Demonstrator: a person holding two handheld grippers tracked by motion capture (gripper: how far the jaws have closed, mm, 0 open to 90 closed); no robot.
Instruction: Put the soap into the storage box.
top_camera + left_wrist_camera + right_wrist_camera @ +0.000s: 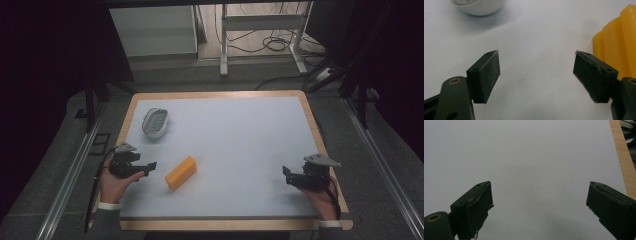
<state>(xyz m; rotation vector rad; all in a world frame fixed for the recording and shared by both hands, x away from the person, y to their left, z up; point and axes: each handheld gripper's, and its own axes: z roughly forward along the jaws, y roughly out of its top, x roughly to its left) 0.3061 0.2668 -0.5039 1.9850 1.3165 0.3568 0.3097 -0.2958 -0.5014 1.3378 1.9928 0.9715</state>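
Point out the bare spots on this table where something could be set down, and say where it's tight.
The widest free patch spans the table's middle and right, from the yellow block to the right gripper and up to the far wooden edge. The left side is crowded: white dish, block and left gripper sit close together.

Yellow ribbed block, white dish, pale grey table

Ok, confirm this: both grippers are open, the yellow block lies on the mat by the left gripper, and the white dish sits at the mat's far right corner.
One thing is wrong: the white dish sits at the mat's far left corner, as the high view shows. The rest stands: the left gripper and right gripper are open, and the yellow block lies beside the left one.
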